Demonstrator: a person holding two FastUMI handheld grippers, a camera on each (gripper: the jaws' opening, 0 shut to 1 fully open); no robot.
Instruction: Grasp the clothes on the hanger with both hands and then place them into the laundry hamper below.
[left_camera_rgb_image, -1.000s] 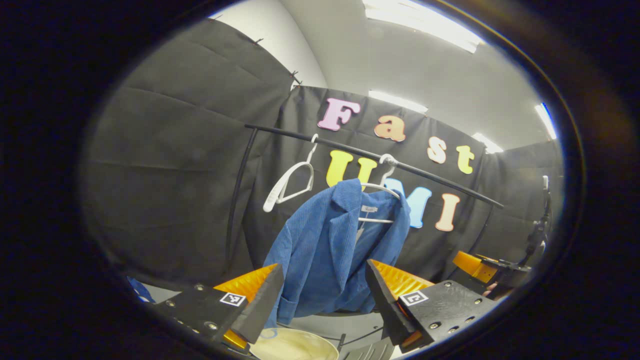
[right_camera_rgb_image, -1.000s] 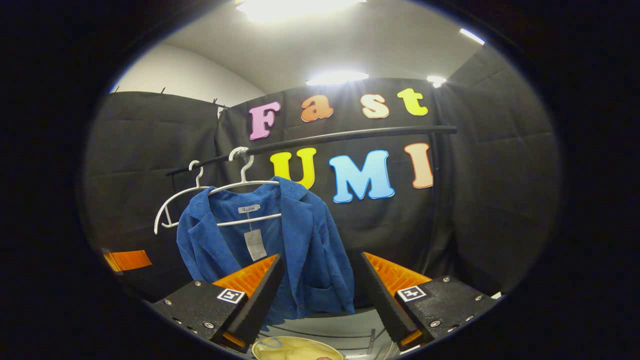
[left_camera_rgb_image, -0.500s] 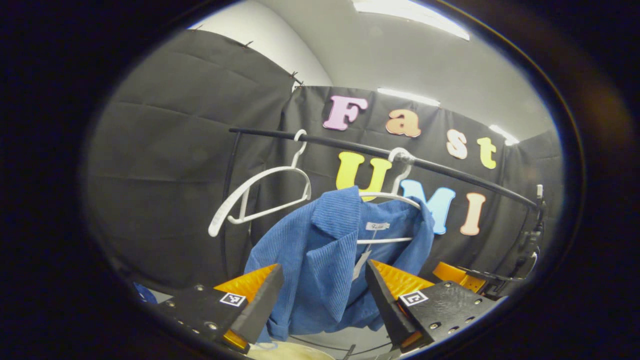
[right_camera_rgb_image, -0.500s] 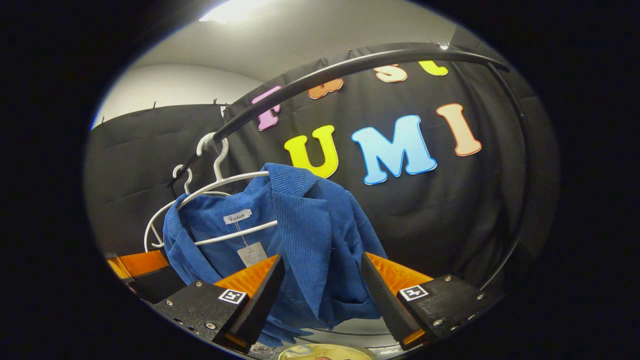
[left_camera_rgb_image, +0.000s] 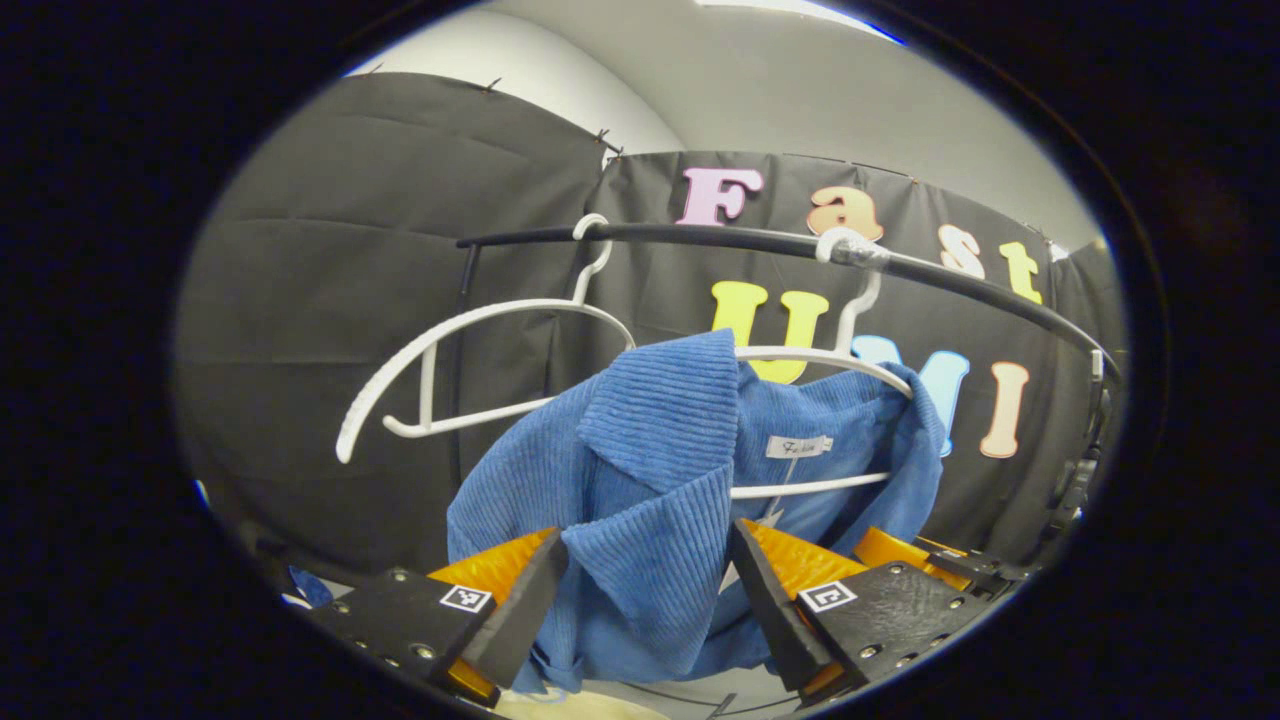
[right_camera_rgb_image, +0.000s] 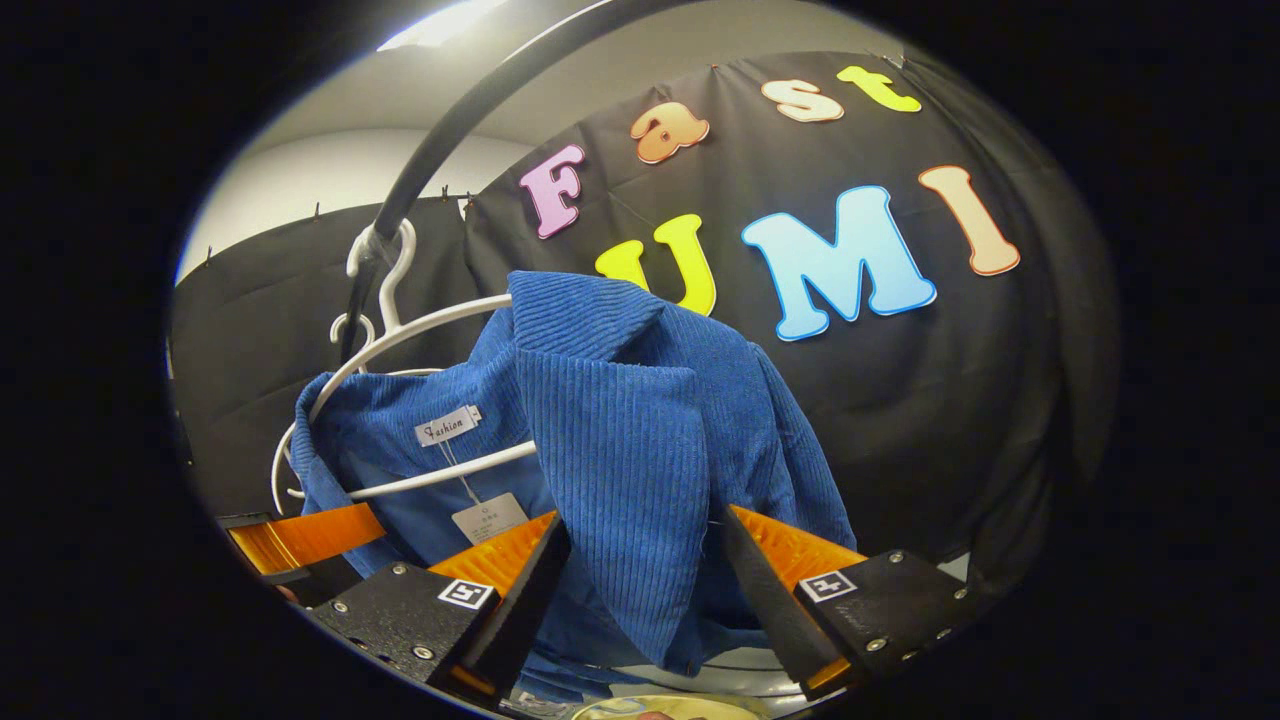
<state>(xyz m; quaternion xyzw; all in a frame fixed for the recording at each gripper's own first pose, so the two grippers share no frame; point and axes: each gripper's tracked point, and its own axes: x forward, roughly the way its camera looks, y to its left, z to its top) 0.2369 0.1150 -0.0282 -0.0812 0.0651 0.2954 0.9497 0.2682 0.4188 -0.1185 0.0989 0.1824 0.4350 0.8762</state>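
The blue jacket covers the middle of its white hanger. At six o'clock, the hamper is cut off by the edge.

Blue corduroy jacket: we see it draped open on a white hanger hooked over the black rail, collar uppermost, lapels folded outward, white neck label and paper tag showing.

Laundry hamper: we glimpse its pale rim below.
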